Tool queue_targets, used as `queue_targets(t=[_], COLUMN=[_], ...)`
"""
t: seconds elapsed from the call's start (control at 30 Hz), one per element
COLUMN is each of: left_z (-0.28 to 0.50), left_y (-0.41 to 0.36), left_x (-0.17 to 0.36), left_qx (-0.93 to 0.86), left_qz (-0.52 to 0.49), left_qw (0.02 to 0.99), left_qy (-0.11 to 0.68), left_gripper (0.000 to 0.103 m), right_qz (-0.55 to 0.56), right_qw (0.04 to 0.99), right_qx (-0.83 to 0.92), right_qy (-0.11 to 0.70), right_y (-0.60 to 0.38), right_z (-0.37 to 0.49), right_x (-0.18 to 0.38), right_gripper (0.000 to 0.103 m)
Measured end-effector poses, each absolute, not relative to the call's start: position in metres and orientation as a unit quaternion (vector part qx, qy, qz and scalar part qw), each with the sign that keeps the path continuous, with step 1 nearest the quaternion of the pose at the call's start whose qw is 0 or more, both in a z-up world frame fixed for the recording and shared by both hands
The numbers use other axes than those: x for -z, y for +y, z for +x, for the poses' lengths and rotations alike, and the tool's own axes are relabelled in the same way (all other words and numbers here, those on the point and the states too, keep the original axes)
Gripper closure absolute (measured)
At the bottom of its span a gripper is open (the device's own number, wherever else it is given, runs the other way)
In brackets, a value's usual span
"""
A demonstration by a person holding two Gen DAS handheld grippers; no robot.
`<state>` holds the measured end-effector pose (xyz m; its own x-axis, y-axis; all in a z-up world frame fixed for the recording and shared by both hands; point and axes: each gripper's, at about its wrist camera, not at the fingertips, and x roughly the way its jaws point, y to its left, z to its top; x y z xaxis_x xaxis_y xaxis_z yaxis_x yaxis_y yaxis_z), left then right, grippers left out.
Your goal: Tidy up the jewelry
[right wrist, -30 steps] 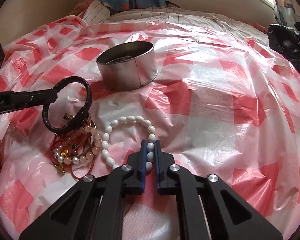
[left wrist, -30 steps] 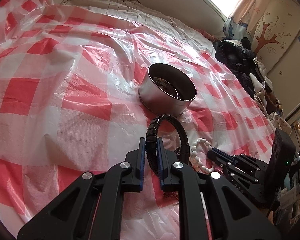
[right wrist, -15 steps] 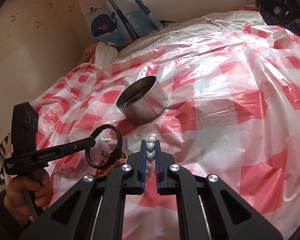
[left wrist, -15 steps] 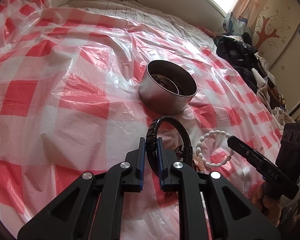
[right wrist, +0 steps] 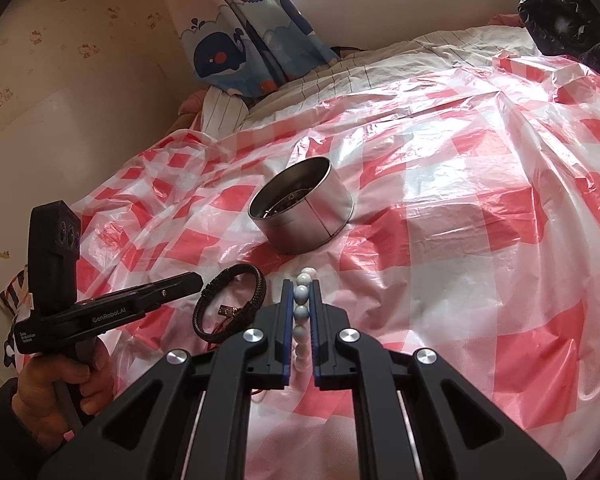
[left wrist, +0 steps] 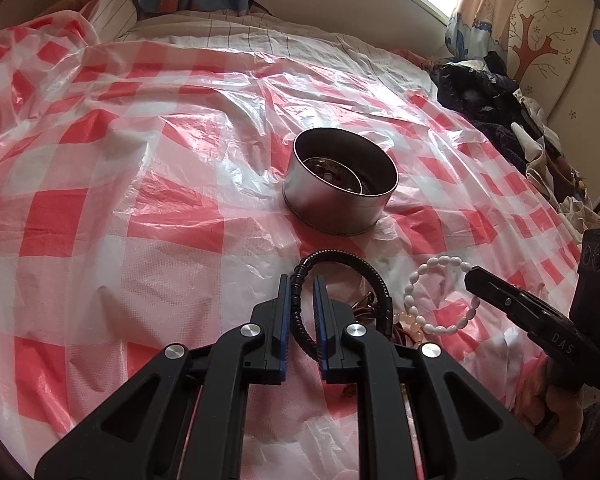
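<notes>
A round metal tin (left wrist: 340,184) stands on the red-checked plastic sheet, with jewelry inside; it also shows in the right wrist view (right wrist: 300,210). My left gripper (left wrist: 302,284) is shut on a black braided bracelet (left wrist: 364,272) and holds it near the tin; the bracelet shows in the right wrist view (right wrist: 232,304) too. My right gripper (right wrist: 301,284) is shut on a white bead bracelet (right wrist: 301,312), lifted off the sheet; it shows in the left wrist view (left wrist: 440,292). A small heap of bead and red cord bracelets (left wrist: 400,326) lies below the black bracelet.
The red-and-white plastic sheet (left wrist: 140,200) covers a bed. Dark clothes (left wrist: 484,100) are piled at the far right edge. A whale-print curtain (right wrist: 236,40) and a wall stand behind the bed's far left.
My right gripper has lifted the white bead bracelet off the sheet and tilted upward. My left gripper still holds the black bracelet and has shifted slightly back from the tin.
</notes>
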<state>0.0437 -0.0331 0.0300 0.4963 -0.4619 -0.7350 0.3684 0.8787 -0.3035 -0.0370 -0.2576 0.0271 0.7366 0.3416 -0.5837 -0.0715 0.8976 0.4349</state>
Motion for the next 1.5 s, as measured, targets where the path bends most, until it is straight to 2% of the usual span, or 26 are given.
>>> queue_targets(t=[0.1,0.23,0.3,0.37,0.43,0.5,0.53,0.57,0.63,1.0,1.5], left_z=[0.045,0.047,0.047,0.048,0.048,0.047,0.045,0.044,0.041,0.033,0.034], left_y=[-0.031,-0.032,-0.035,-0.039,-0.044,-0.05,-0.053,-0.056,-0.06,-0.056,-0.054], left_x=[-0.028,-0.023,-0.02,-0.017,-0.013,-0.011,-0.01,-0.01,-0.011,-0.036,-0.04], left_qx=[0.233,0.226,0.223,0.219,0.219,0.219,0.219,0.223,0.233,0.247,0.25], left_qz=[-0.056,-0.049,-0.042,-0.029,-0.014,0.004,0.014,0.02,0.031,0.015,0.007], left_qw=[0.864,0.865,0.866,0.867,0.866,0.866,0.866,0.865,0.864,0.875,0.876], left_qy=[0.443,0.445,0.446,0.447,0.448,0.45,0.449,0.448,0.446,0.415,0.413], left_gripper=[0.093,0.092,0.09,0.083,0.079,0.075,0.075,0.077,0.094,0.095,0.095], right_qz=[0.193,0.177,0.156,0.132,0.114,0.097,0.093,0.093,0.094,0.158,0.166], right_qw=[0.909,0.909,0.907,0.899,0.894,0.894,0.893,0.893,0.897,0.926,0.931], right_qx=[-0.091,-0.069,-0.057,-0.041,-0.034,-0.036,-0.04,-0.045,-0.047,-0.097,-0.123], right_qy=[0.358,0.371,0.388,0.415,0.432,0.436,0.438,0.438,0.43,0.33,0.3], right_y=[-0.26,-0.259,-0.255,-0.25,-0.245,-0.24,-0.239,-0.239,-0.238,-0.248,-0.245], right_z=[-0.035,-0.033,-0.029,-0.023,-0.019,-0.019,-0.019,-0.02,-0.022,-0.038,-0.041], right_x=[-0.023,-0.019,-0.014,-0.005,0.001,0.003,0.004,0.004,0.003,-0.031,-0.045], right_gripper=[0.088,0.068,0.067,0.067,0.067,0.079,0.093,0.095,0.095,0.095,0.095])
